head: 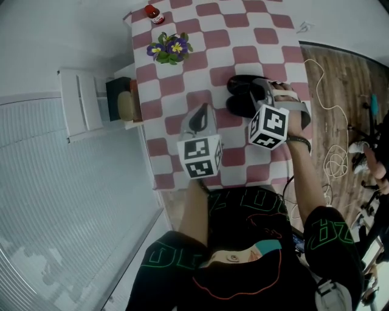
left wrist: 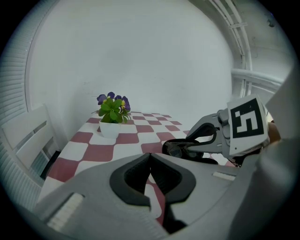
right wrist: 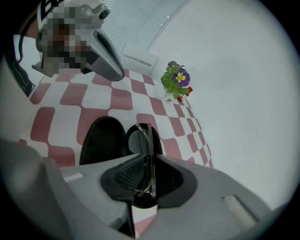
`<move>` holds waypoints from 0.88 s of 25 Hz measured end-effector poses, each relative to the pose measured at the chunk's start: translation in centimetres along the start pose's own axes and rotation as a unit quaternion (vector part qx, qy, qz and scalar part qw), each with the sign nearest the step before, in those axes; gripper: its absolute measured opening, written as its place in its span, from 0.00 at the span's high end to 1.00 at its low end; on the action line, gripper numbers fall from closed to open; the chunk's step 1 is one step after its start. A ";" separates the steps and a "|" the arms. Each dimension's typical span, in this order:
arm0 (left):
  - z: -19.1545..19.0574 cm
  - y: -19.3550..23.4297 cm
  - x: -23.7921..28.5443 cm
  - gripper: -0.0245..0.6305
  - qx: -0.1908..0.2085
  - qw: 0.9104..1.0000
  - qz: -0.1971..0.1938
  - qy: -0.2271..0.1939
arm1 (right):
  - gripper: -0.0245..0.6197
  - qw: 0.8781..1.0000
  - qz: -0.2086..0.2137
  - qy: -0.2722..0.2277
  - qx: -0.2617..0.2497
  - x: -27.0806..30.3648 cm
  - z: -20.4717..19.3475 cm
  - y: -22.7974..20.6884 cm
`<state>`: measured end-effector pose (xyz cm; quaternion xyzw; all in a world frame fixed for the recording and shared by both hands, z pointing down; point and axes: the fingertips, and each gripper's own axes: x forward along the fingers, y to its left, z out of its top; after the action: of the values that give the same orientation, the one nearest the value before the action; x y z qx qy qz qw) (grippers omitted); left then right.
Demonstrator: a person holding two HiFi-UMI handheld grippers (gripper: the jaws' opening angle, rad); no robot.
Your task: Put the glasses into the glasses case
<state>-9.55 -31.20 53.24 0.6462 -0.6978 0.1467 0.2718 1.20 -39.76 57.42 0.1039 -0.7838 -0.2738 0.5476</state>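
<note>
Grey jaws of the right claw (right wrist: 149, 164) are closed on the glasses (right wrist: 148, 140), gripping a clear-framed pair set on edge, with one lens projecting forward past the tips. Directly under them lies the black glasses case (right wrist: 101, 140), open flat in two halves. The held lens is over the half nearer the far wall; whether it touches the lining cannot be made out. The other half is bare.

Left claw (left wrist: 151, 161): tips pressed together, nothing between them, only chequered cloth visible through the gap behind the pads. It is held above the near-left part of the surface (head: 243, 36), beside the case but apart from it.

Edges, head view: the case sits toward the right edge of the surface, with the right claw's hand (head: 293, 104) over that edge. Open red-and-white cloth runs from the case to the far end. A flower pot (head: 171, 48) stands near the far-left edge and a red bottle (head: 153, 13) at the far-left corner, both well apart from the case. Beyond the right edge are a wooden floor (head: 322, 79) and loose cables (head: 333, 164).
</note>
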 end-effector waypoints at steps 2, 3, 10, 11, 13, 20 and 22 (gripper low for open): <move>0.4 -0.1 -0.1 0.95 0.000 1.000 -0.001 -0.005 | 0.83 1.000 0.006 -0.019 0.018 -0.9 0.4 -0.3; 0.6 -0.2 -0.1 0.95 0.001 1.000 -0.002 -0.008 | 0.83 0.999 0.008 -0.029 0.027 -1.4 0.6 -0.4; 3.0 -1.6 -0.4 0.95 0.020 0.999 -0.012 -0.036 | 0.87 0.991 0.000 -0.087 0.104 -3.7 1.1 -1.8; 3.6 -1.8 -0.5 0.95 0.022 0.999 -0.013 -0.042 | 0.89 0.988 -0.006 -0.098 0.117 -4.1 1.2 -2.3; 4.9 -2.1 -0.8 0.95 0.026 0.998 -0.016 -0.057 | 0.93 0.982 -0.019 -0.118 0.144 -5.0 1.5 -3.4; 9.4 -3.4 -1.6 0.95 0.041 0.993 -0.020 -0.109 | 0.96 0.936 -0.061 -0.211 0.276 -9.2 2.4 -7.4; 10.7 -3.7 -1.5 0.95 0.046 0.991 -0.022 -0.122 | 0.96 0.914 -0.087 -0.243 0.312 -10.8 2.5 -9.3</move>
<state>-7.91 -36.37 43.17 0.6860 -0.7042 0.0928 0.1578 1.68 -41.70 43.09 0.2673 -0.9262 -0.0790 0.2538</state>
